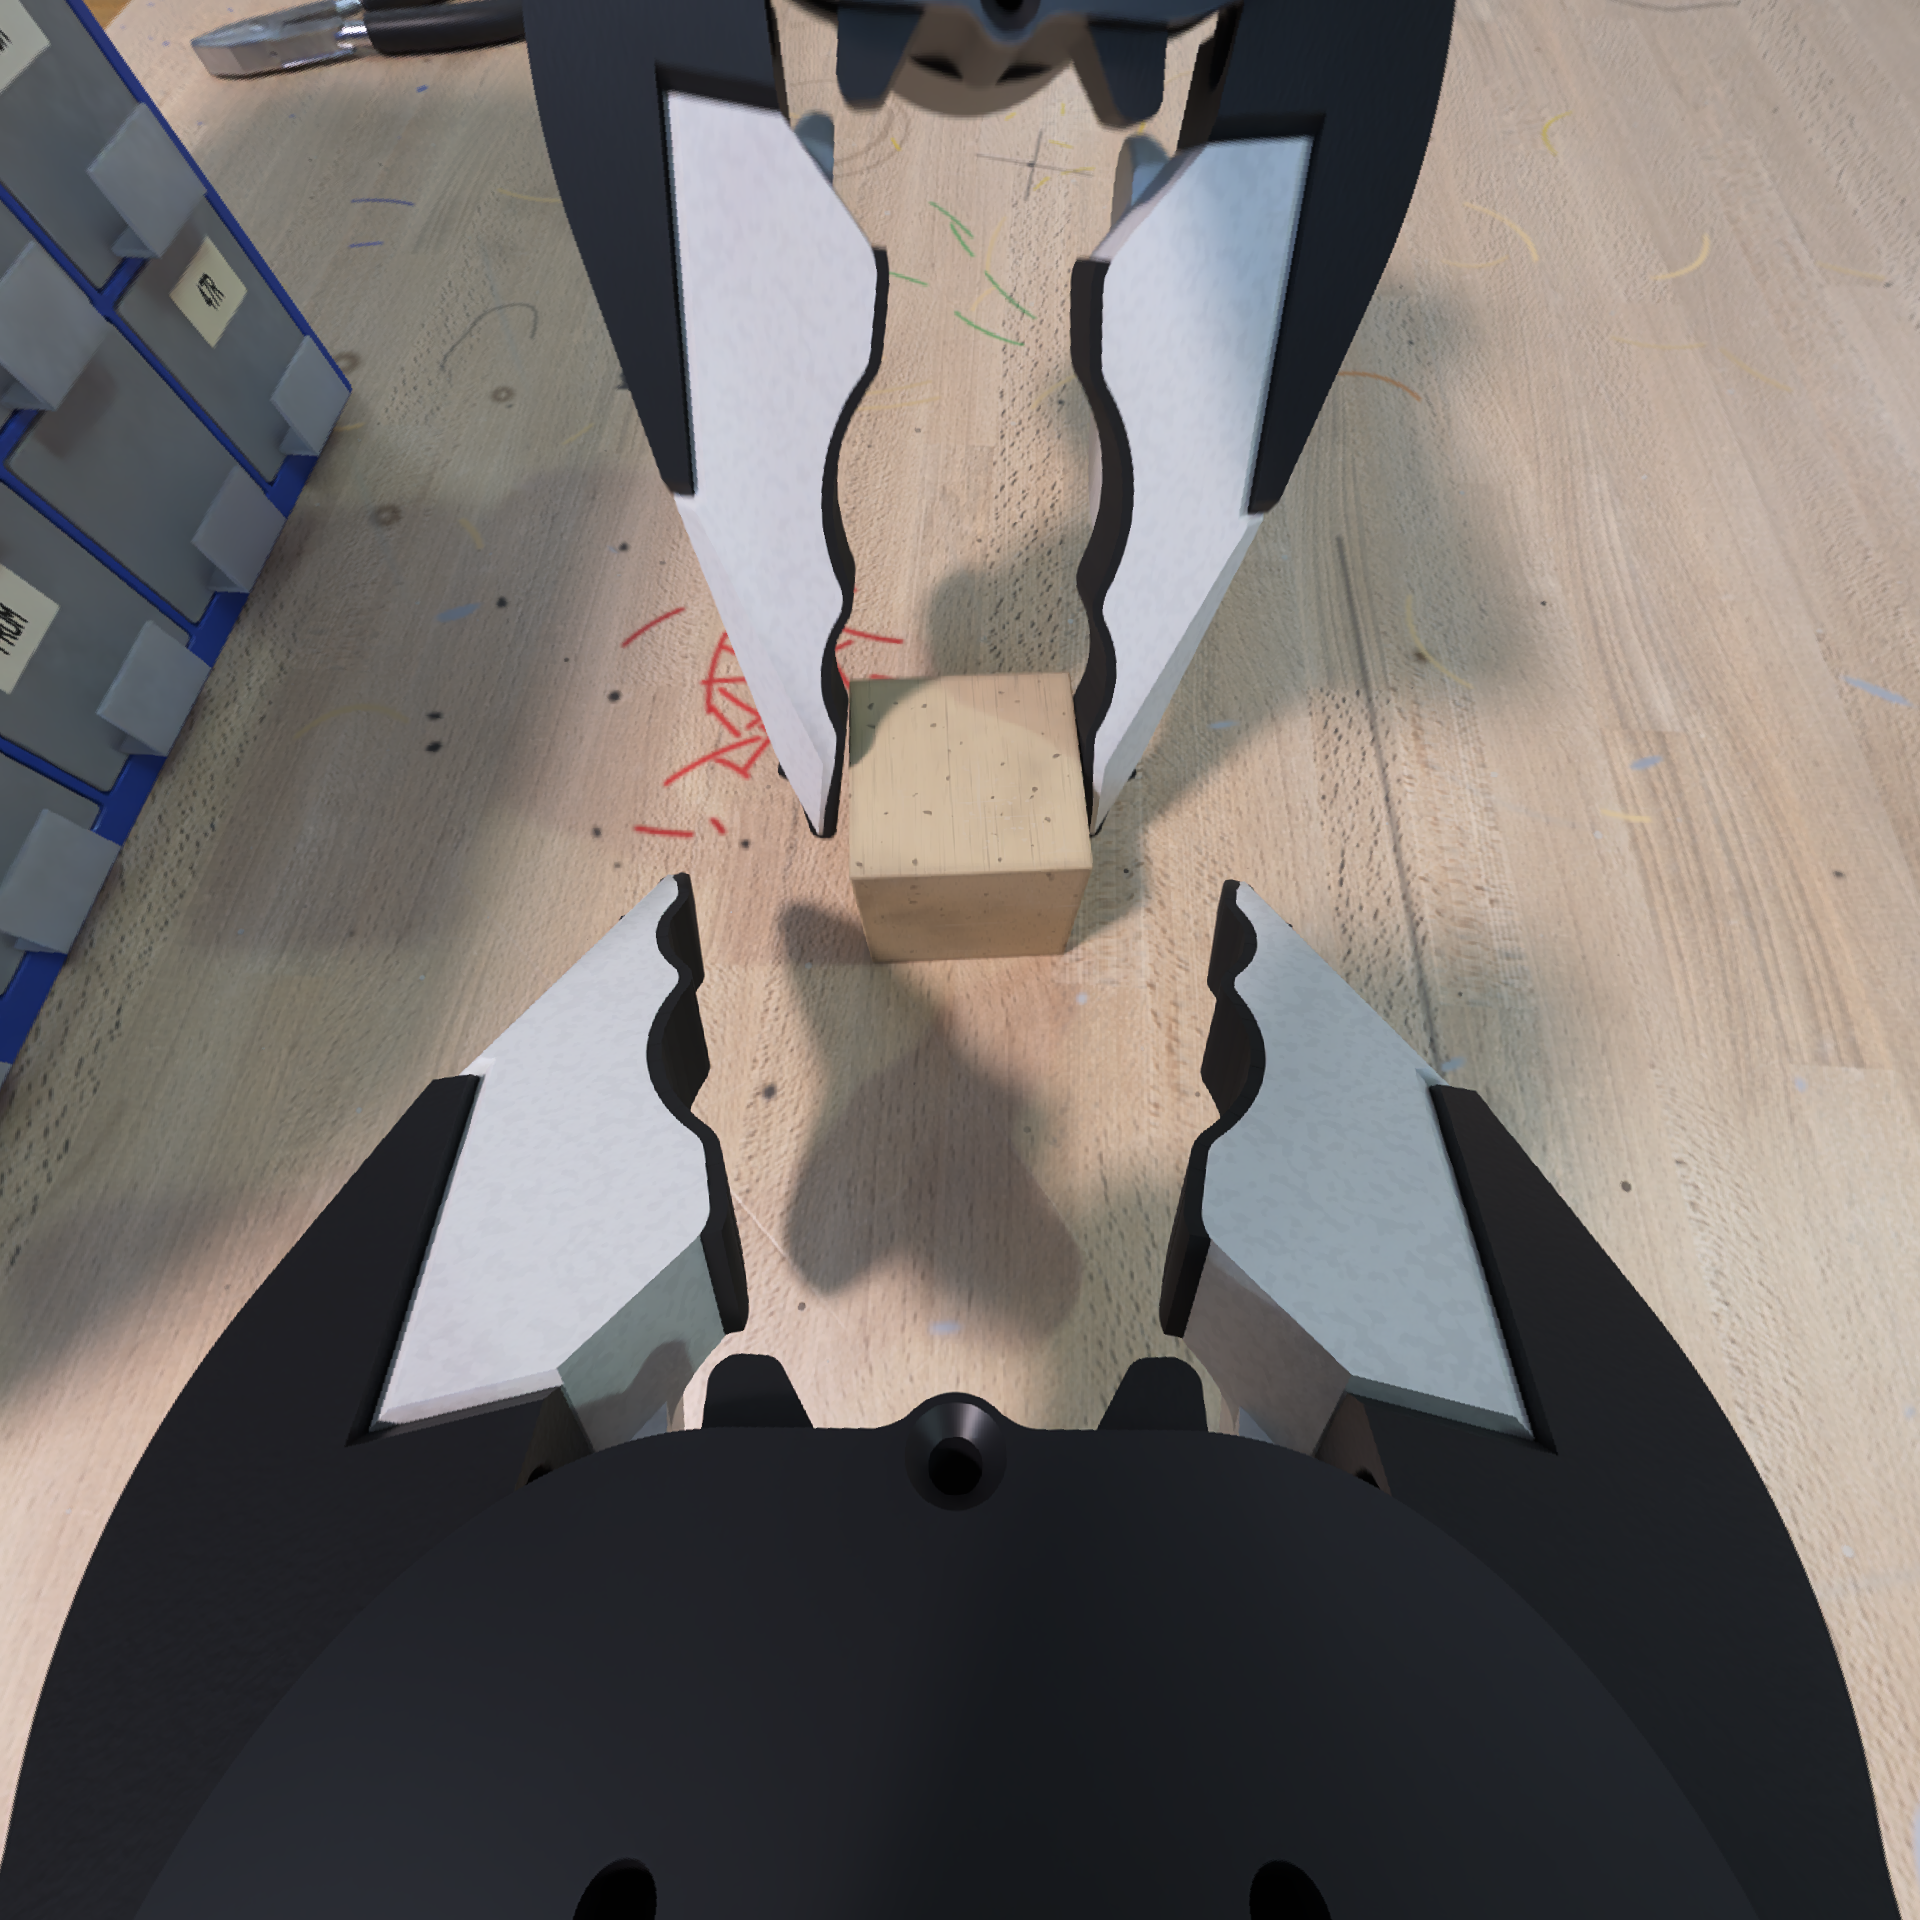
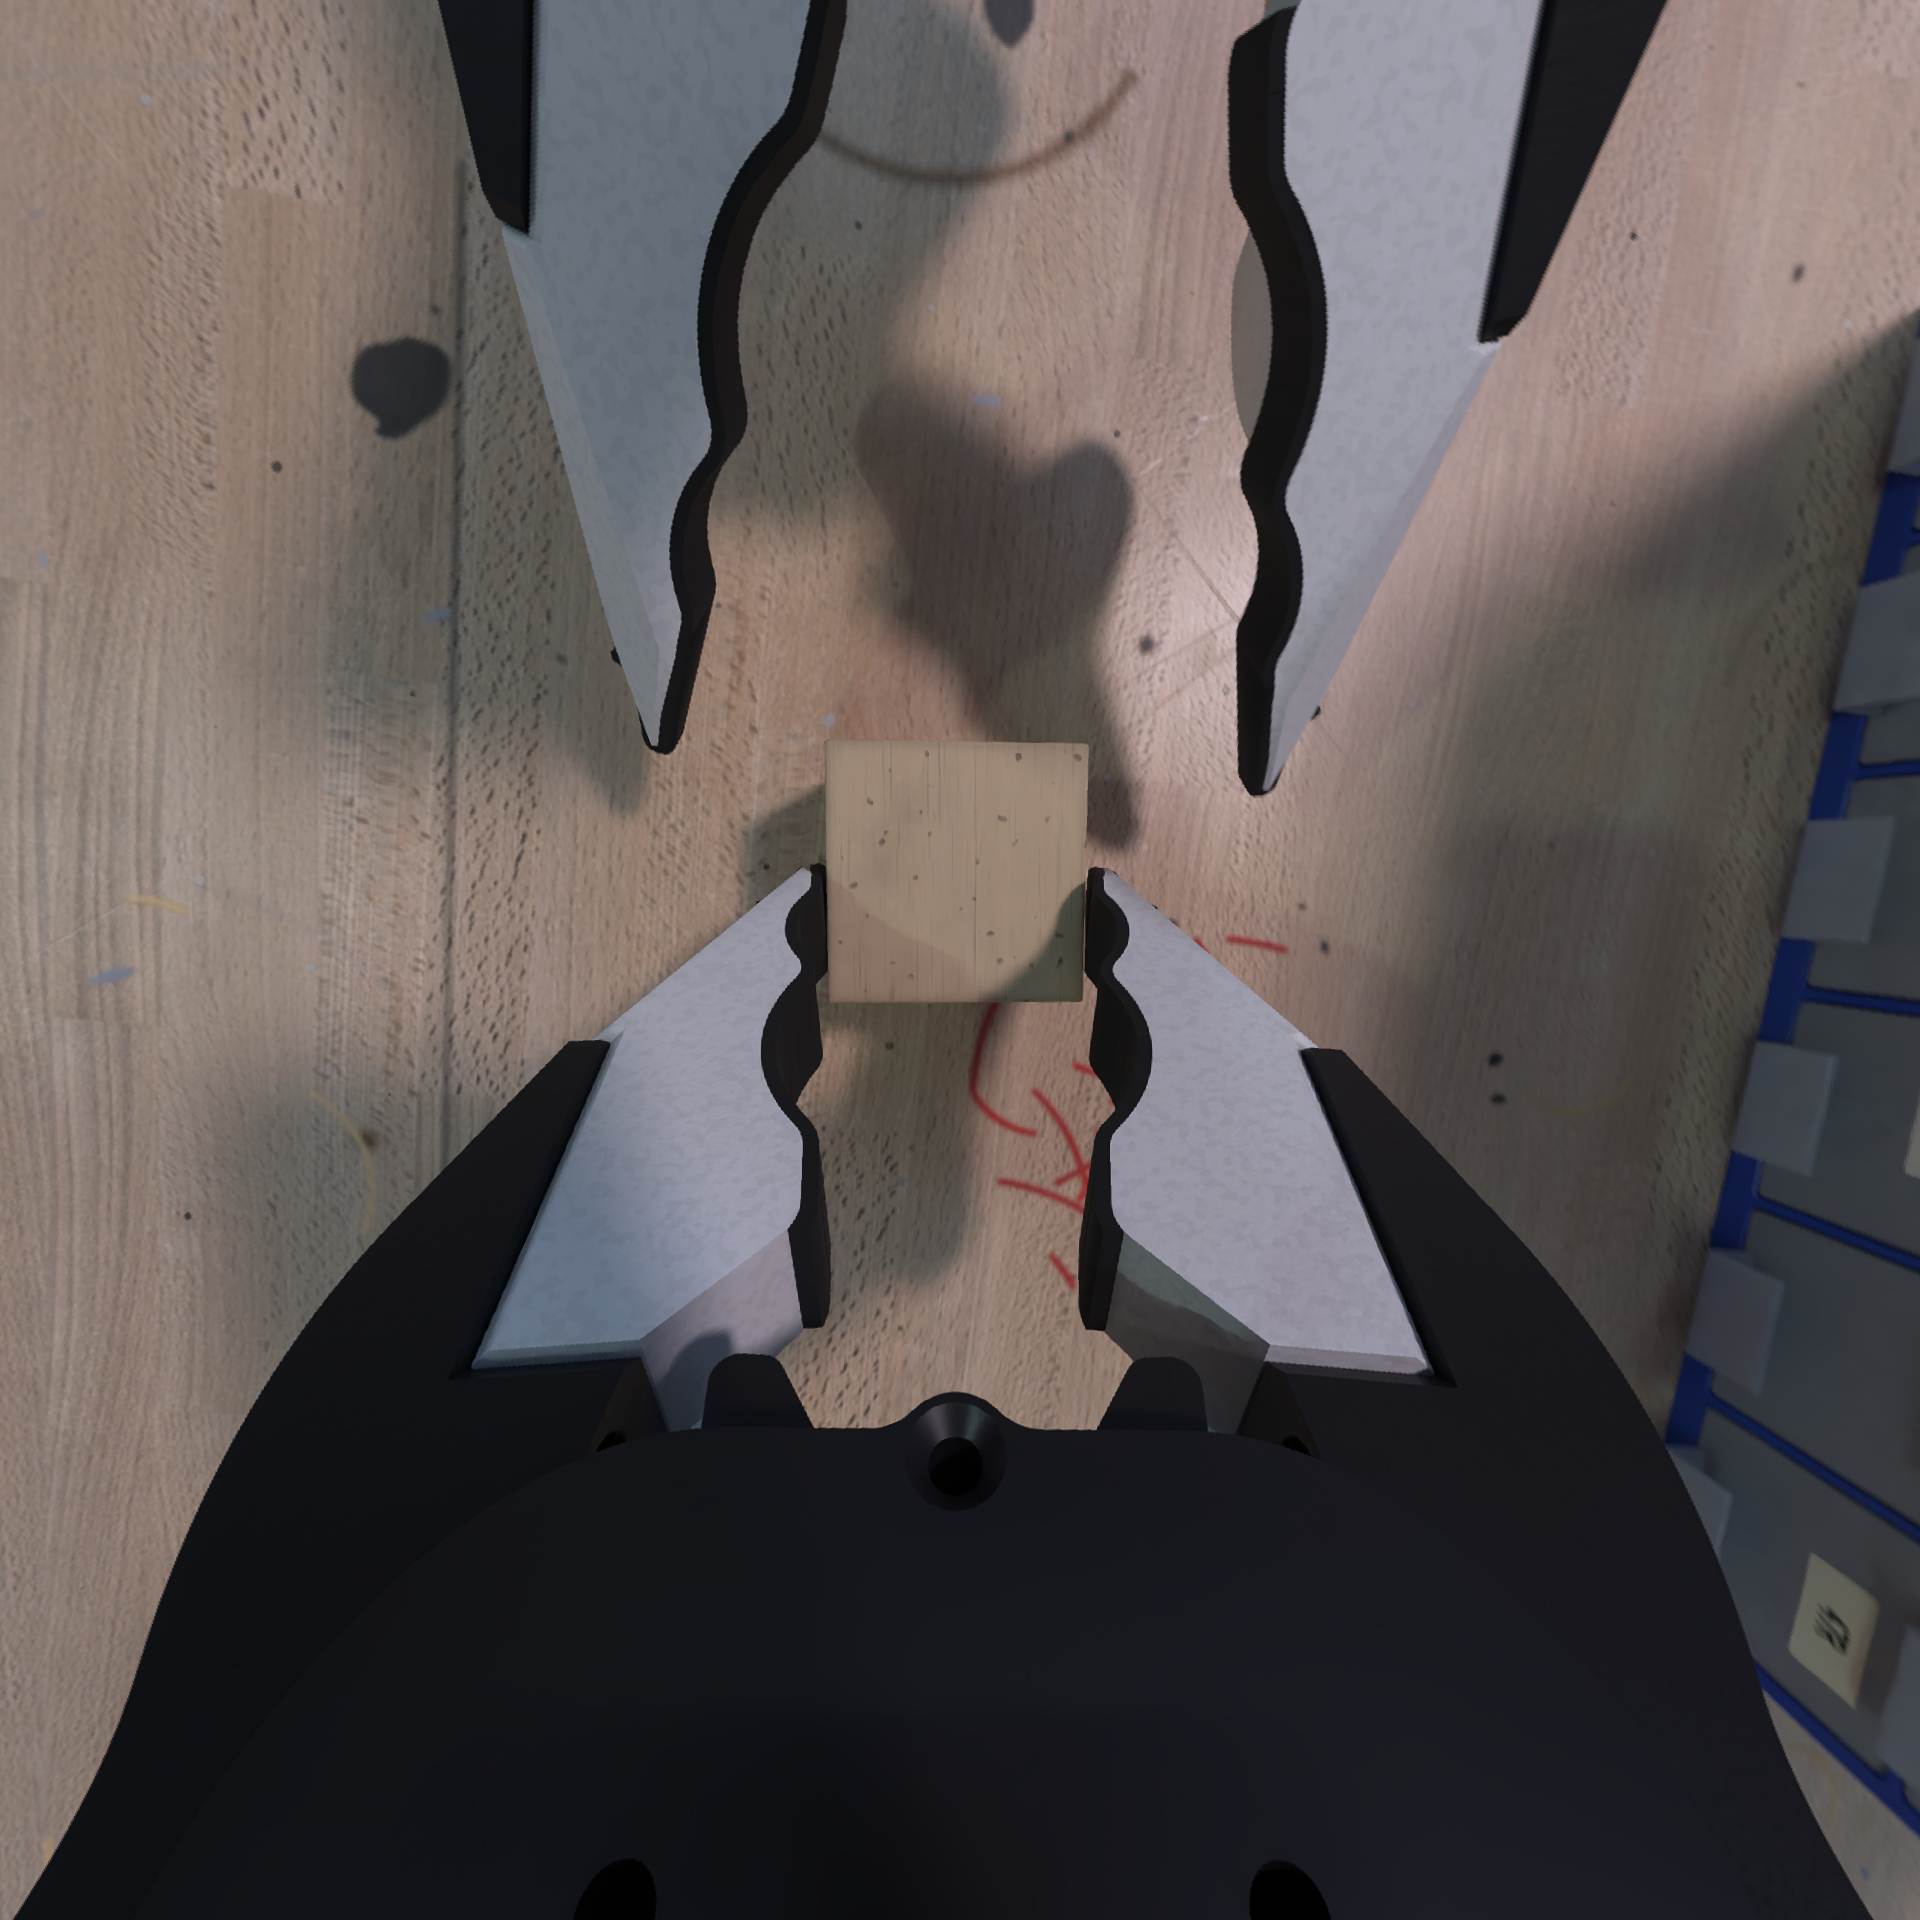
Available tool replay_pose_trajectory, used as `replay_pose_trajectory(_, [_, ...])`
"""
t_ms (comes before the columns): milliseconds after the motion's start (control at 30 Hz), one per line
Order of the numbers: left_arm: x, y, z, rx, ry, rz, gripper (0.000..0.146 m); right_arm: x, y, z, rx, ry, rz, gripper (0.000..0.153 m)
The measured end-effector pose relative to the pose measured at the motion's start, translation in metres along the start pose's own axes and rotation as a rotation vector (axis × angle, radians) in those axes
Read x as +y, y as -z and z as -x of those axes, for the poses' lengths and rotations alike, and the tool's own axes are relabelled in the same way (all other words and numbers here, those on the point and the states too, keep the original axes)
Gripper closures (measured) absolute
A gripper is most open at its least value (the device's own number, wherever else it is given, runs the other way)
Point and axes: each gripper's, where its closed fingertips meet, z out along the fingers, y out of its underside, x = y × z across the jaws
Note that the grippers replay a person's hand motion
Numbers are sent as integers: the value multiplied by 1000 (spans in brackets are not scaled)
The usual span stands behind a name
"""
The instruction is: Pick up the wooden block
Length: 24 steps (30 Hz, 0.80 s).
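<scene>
The wooden block (image 1: pixel 971 904) is a small pale cube resting on the wooden bench top. My right gripper (image 2: pixel 956 878) has one fingertip pressed against each side of the block (image 2: pixel 956 821) and is shut on it. In the left wrist view the right gripper (image 1: pixel 961 821) reaches in from the top of the picture. My left gripper (image 1: pixel 956 886) is open and empty, its fingertips just short of the block and wider than it. In the right wrist view the left gripper (image 2: pixel 958 761) faces mine from the far side.
A blue cabinet of grey drawers (image 1: pixel 156 416) stands along the left edge, and along the right edge in the right wrist view (image 2: pixel 1829 1039). A metal hand tool (image 1: pixel 312 42) lies at the far left. Red scribbles (image 1: pixel 727 717) mark the bench (image 1: pixel 1558 727) beside the block.
</scene>
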Motion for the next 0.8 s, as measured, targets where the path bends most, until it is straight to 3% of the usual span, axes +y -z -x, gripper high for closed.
replay_pose_trajectory(200, [-4,0,2,-21,-14,-14,47,5,39,-1,119,-80,-62,103])
replay_pose_trajectory(400, [-8,2,6,-54,-17,-39,47,35,131,3,368,-316,-169,103])
replay_pose_trajectory(600, [-9,1,8,-71,-20,-45,47,133,220,25,684,-715,-203,103])
replay_pose_trajectory(800, [-11,0,7,-79,-36,-45,47,242,250,67,877,-1063,-126,103])
